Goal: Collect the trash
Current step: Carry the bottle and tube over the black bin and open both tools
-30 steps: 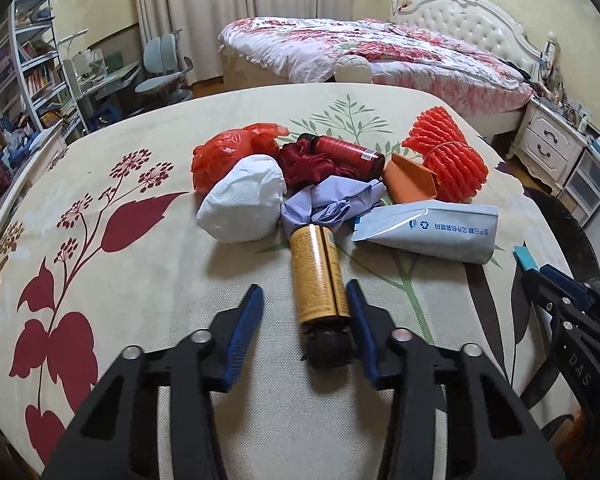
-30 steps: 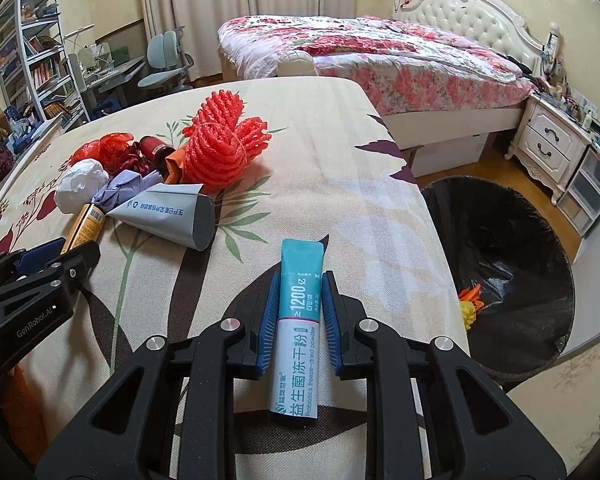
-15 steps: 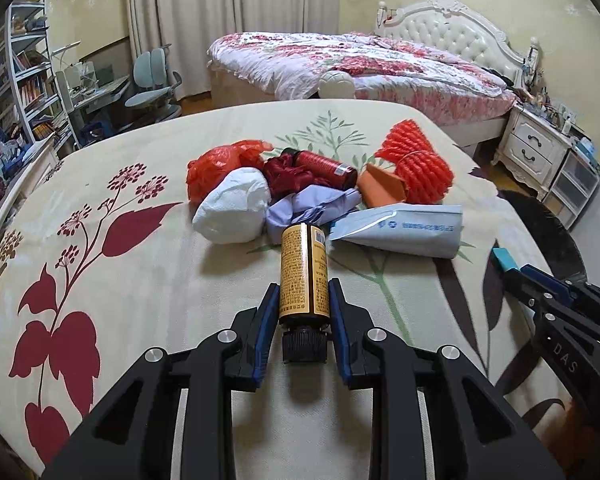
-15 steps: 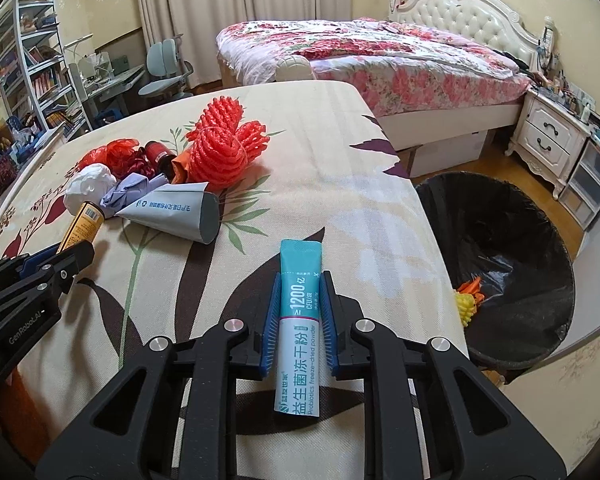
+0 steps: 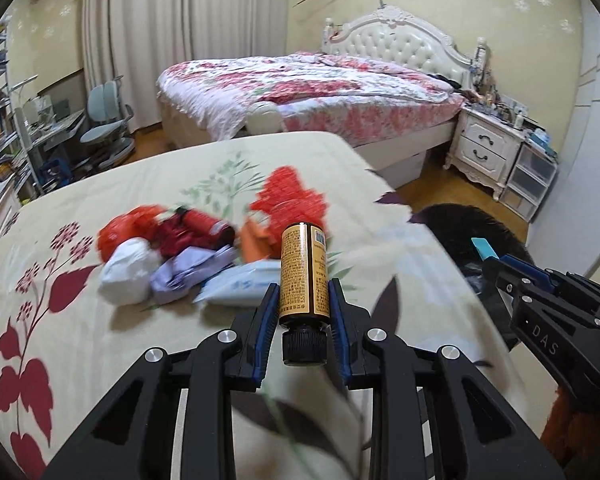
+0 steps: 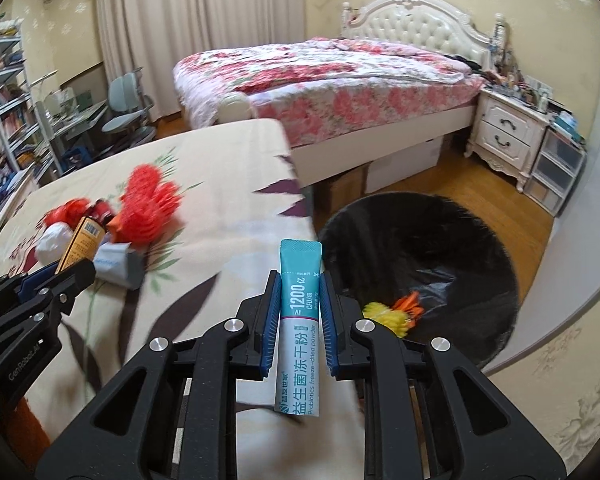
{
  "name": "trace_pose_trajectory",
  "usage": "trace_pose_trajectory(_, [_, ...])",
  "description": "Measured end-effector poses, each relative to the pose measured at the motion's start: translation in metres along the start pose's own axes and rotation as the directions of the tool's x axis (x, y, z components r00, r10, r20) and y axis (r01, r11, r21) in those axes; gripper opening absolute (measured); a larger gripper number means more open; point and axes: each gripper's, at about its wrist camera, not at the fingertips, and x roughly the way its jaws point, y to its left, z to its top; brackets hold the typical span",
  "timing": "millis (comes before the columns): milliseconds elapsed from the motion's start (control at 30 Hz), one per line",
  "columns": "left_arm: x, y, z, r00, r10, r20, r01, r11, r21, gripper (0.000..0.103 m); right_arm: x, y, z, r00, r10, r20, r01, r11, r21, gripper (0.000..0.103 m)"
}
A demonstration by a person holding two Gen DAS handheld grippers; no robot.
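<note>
Left wrist view: two claws, two pieces of trash held

We see our left claw clamped on a cylindrical amber bottle with a glossy printed label and black ribbed cap, raised above the cloth-covered counter. Our right claw pinches a flat teal-and-white sachet, standing upright by the counter edge, near the round black-lined bin. Behind the bottle lies a blurred heap: red foam netting, a crumpled white bag.

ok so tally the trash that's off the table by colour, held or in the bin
amber bottle: 1, in left gripper
teal sachet: 1, in right gripper
yellow piece: 1, in bin
orange piece: 1, in bin
total: 4
</note>
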Motion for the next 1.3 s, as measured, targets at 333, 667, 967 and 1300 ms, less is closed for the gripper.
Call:
trace_pose_trajectory(333, [0.033,-0.060,0.026,0.996,-0.084,0.019,0.082,0.994,0.073,0.027,0.024,-0.070,0.013,0.992,-0.126,-0.005,0.125,0.988,0.085,0.019])
trace_pose_trajectory(667, [0.081,-0.114,0.043,0.995,-0.095,-0.016,0.097,0.985,0.145,0.027,0.050,-0.107,0.012,0.982,-0.185,-0.032,0.188,0.974,0.130,0.019])
trace_pose_trajectory(967, [0.111,-0.140,0.049,0.992,-0.108,-0.058,0.116,0.978,0.174,0.027,0.068,-0.130,0.010,0.978,-0.202,-0.051,0.207,0.963,0.174,0.019])
trace_pose_trajectory(1300, [0.117,-0.149,0.055,0.993,-0.097,-0.064,0.106,0.979,0.174,0.060,0.071,-0.138,0.009,0.968,-0.245,-0.051,0.250,0.950,0.187,0.036])
